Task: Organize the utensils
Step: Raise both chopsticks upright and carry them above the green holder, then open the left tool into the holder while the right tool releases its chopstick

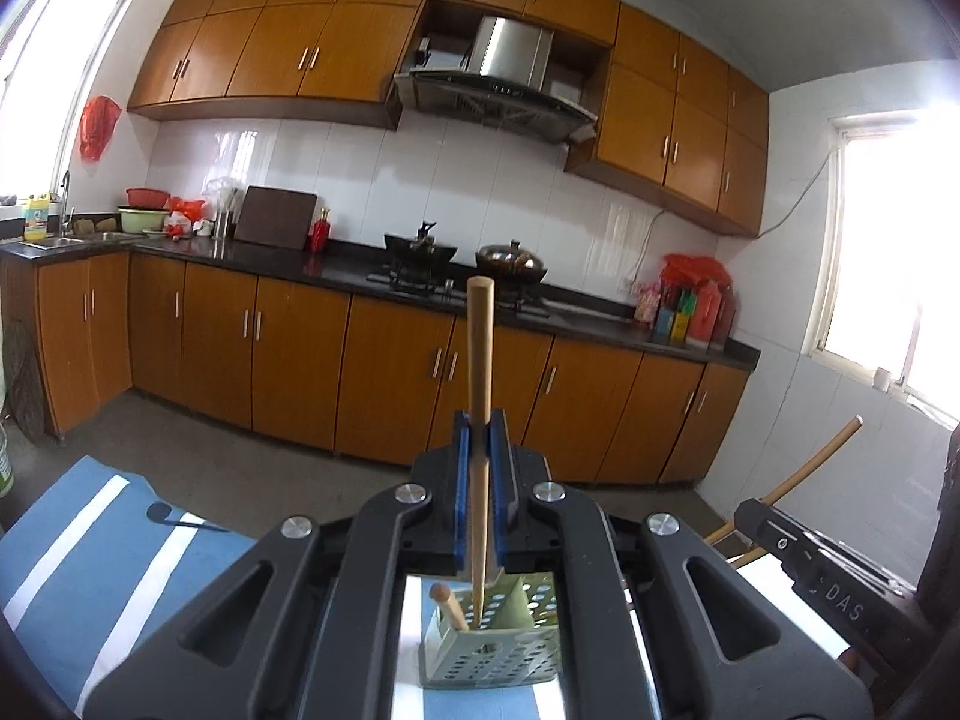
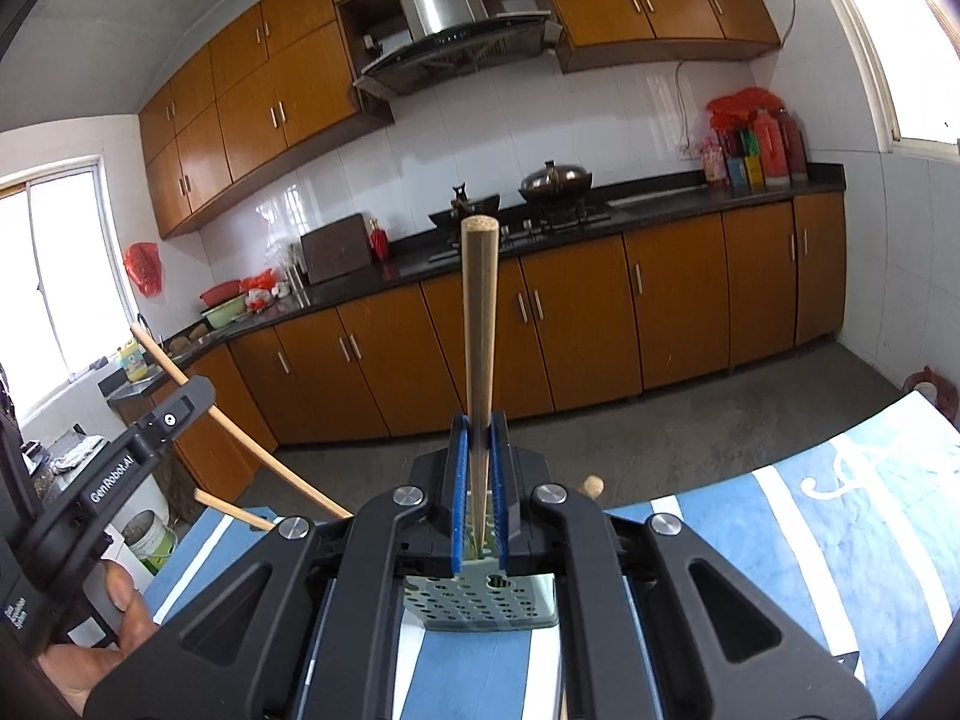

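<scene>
Left gripper (image 1: 479,429) was clamped on a wooden handle (image 1: 480,348) standing upright, its lower end reaching into the green perforated holder (image 1: 516,654) on the blue-striped surface (image 1: 90,570); a second stick (image 1: 449,605) leaned in the holder; right gripper (image 2: 479,429) was closed on another wooden utensil (image 2: 478,324), lower end seemingly inside the holder (image 2: 480,603), partly hidden; a hand (image 2: 96,642) was at the left gripper's grip
</scene>
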Demonstrator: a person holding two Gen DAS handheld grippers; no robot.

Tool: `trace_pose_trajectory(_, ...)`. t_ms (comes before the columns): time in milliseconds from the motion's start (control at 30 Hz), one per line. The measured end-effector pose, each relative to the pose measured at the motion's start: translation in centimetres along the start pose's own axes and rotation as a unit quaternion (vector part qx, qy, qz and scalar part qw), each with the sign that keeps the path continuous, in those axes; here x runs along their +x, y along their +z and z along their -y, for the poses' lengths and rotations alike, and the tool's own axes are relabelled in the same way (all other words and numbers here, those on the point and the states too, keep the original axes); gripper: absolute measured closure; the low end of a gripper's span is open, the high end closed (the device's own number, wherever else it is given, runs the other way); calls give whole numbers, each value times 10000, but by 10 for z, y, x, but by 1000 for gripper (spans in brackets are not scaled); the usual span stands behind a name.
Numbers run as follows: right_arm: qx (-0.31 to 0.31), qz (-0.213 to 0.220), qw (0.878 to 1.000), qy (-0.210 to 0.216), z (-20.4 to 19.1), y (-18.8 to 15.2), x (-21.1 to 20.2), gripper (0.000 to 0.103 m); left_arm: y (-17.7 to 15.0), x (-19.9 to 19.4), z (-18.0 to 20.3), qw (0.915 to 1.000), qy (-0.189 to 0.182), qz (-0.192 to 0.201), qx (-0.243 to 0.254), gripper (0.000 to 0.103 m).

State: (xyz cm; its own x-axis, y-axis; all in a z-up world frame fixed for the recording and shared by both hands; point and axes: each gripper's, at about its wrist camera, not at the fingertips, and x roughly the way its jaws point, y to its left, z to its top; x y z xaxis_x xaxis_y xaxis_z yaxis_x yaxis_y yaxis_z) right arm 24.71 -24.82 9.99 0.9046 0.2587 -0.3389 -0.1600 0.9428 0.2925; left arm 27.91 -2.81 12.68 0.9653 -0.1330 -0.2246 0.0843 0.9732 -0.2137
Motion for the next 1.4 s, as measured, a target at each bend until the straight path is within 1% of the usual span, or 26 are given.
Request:
trace_pose_trajectory(233, 57, -202, 9998, -26, 5, -7, 9, 95, -10, 12, -6, 9997, 6, -247, 0, 95)
trace_pose_trajectory(333, 76, -238, 9997, -57, 7, -6, 10, 95, -9, 11, -8, 9997, 0, -254, -11, 95)
trace_pose_trajectory(500, 87, -129, 9999, -75, 7, -1, -3, 95, -4, 1, -10, 9998, -15, -211, -43, 94)
trace_pose_trajectory(667, 101, 38, 9998, -165, 9, 5, -15, 95, 2, -19, -14, 9999, -40, -63, -101, 90)
trace_pose_trajectory(700, 107, -25, 9998, -178, 8, 5, -12, 95, 3, -22, -14, 10000, -9, -36, -80, 90)
trace_pose_trajectory(833, -8, -329, 9994, -129, -2, 4, 9, 95, 3, -28, -14, 9997, -13, -137, -211, 90)
trace_pose_trajectory(933, -129, -460, 9987, -192, -7, 7, 19, 95, 6, -38, -17, 9997, -15, -123, -208, 90)
trace_pose_trajectory(967, -137, -518, 9984, -201, -7, 8, 20, 92, 7, -42, -18, 9998, 8, -108, -195, 90)
trace_pose_trajectory(1000, -115, -543, 9983, -176, -7, 9, 20, 81, 9, -45, -20, 9998, 25, -97, -198, 90)
trace_pose_trajectory(1033, -85, -478, 9987, -166, -7, 9, 16, 71, 11, -49, -23, 9997, 58, -80, -211, 90)
trace_pose_trajectory(1067, -84, -389, 9991, -175, -6, 8, 10, 56, 13, -53, -26, 9997, 89, -65, -229, 90)
trace_pose_trajectory(1100, -102, -307, 9993, -173, -4, 6, 3, 54, 13, -57, -30, 9997, 100, -48, -238, 90)
trace_pose_trajectory(1167, -113, -196, 9995, -213, 1, 6, -11, 54, 12, -65, -38, 9995, 160, -67, -247, 90)
trace_pose_trajectory(1267, -49, -67, 9995, -301, 16, 0, -35, 54, 4, -73, -48, 9992, 271, -206, -187, 88)
trace_pose_trajectory(1367, 43, -94, 9987, -496, 37, -11, -52, 54, -16, -82, -63, 9982, 420, -398, -126, 84)
trace_pose_trajectory(1400, 93, -159, 9982, -578, 46, -18, -57, 54, -28, -83, -70, 9973, 498, -528, -99, 83)
